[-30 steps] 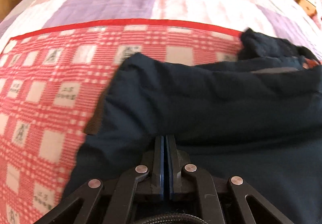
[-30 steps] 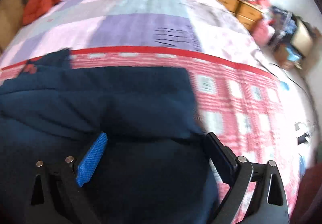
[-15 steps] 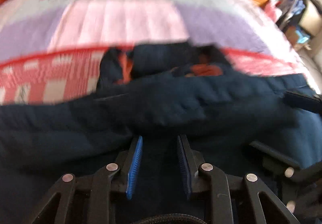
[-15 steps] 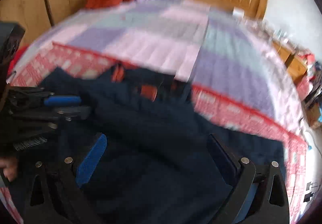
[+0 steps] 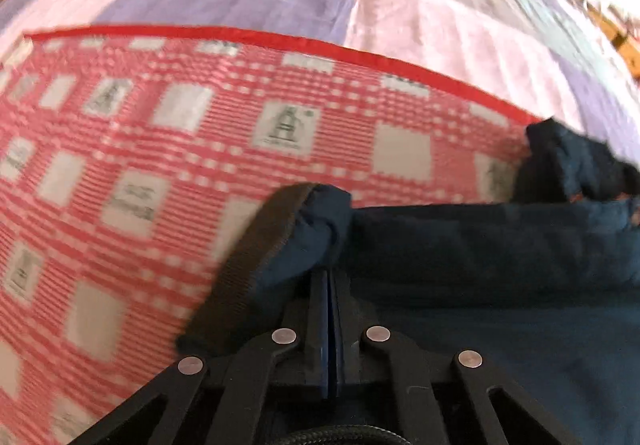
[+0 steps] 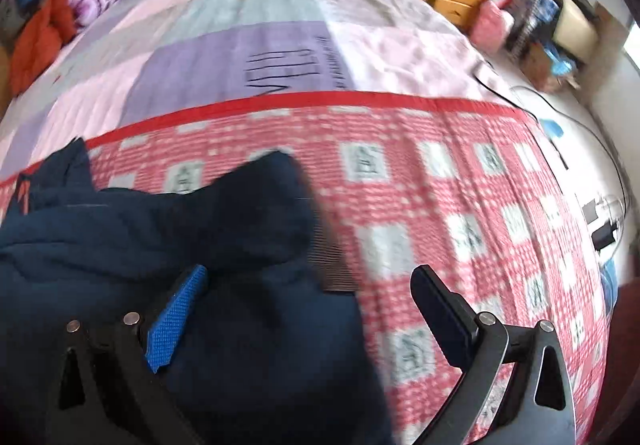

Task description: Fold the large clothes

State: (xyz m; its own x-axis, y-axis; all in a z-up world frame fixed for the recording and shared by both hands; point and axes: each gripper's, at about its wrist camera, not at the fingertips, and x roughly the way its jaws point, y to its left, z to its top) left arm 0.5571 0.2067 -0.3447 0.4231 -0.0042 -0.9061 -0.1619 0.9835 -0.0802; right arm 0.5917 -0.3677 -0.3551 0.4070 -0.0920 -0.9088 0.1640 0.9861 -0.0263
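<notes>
The left tool point(image 5: 329, 277) was closing, pinching navy cloth beside the ribbed cuff point(image 5: 256, 261). The right tool point(image 6: 308, 301) stood wide open over the navy garment point(image 6: 140, 221), which lay ahead on the bed's checked blanket point(image 6: 460, 181). Soft, limp and bulky, it probably handled best by cuffs or hems.

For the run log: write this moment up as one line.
stage: folding | left gripper: jaws closing on dark blue garment near its cuff | right gripper: jaws wide open over garment | surface: red checked cloth
</notes>
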